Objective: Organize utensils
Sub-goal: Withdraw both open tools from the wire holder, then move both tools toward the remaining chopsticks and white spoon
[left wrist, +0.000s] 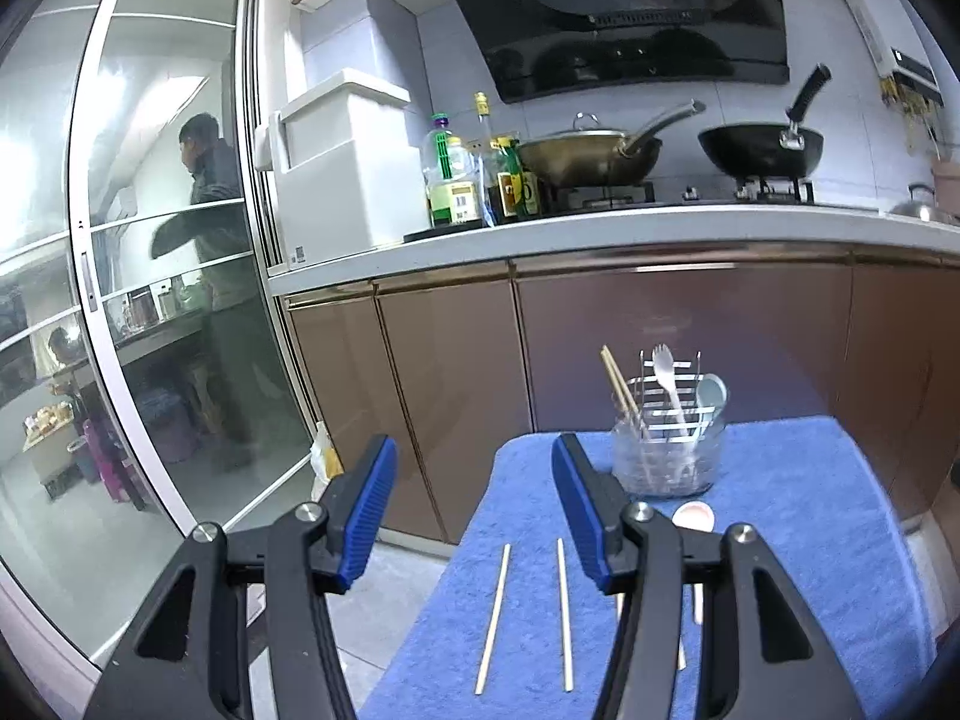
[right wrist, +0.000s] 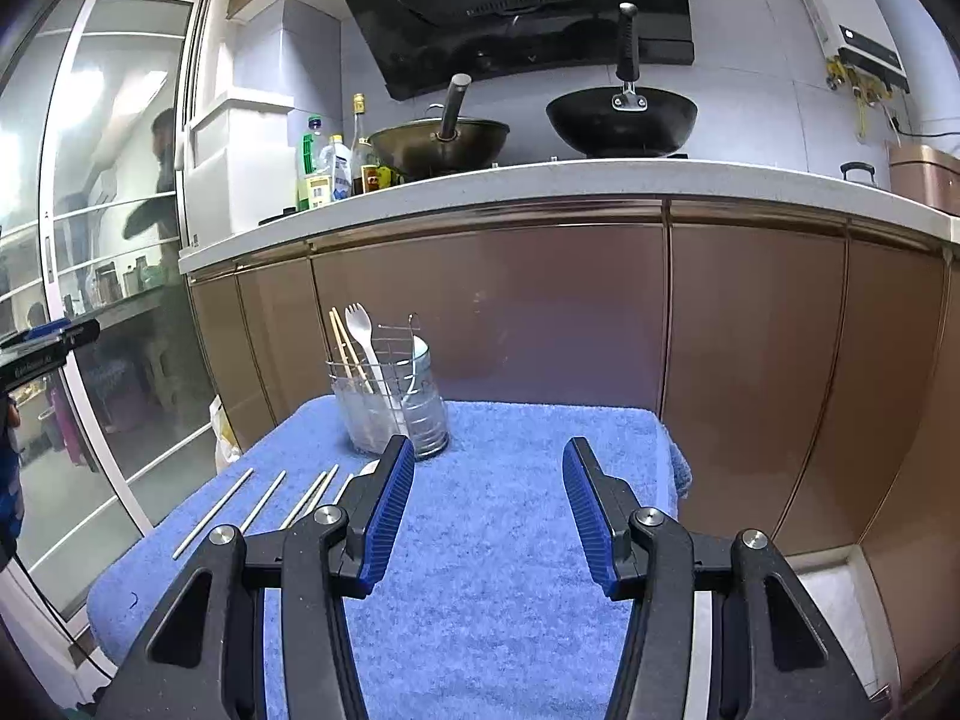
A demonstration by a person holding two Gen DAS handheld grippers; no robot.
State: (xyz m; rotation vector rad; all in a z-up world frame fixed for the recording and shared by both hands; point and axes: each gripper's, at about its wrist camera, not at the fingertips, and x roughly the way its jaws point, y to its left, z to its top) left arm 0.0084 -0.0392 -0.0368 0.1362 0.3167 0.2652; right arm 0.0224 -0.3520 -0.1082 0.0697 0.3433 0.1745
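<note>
A thick blue towel (right wrist: pixel 510 516) with a rough, looped cloth pile is seen spread over the desk. Pale, matt wooden chopsticks (left wrist: pixel 493 618) are laid on it. A clear, glossy holder (left wrist: pixel 666 456) is shown, ringed with bright wire metal, and a white, smooth plastic spork (right wrist: pixel 363 336) is stood inside. The left tongs (left wrist: pixel 474 516) and the right tongs (right wrist: pixel 489 516) are built of matt black plastic, with ribbed blue pads (right wrist: pixel 390 516) and shiny metal pivot pins. Behind, glossy brown cabinet fronts (right wrist: pixel 480 312) are edged in brushed metal under a speckled, stone-like counter (right wrist: pixel 540 180).
</note>
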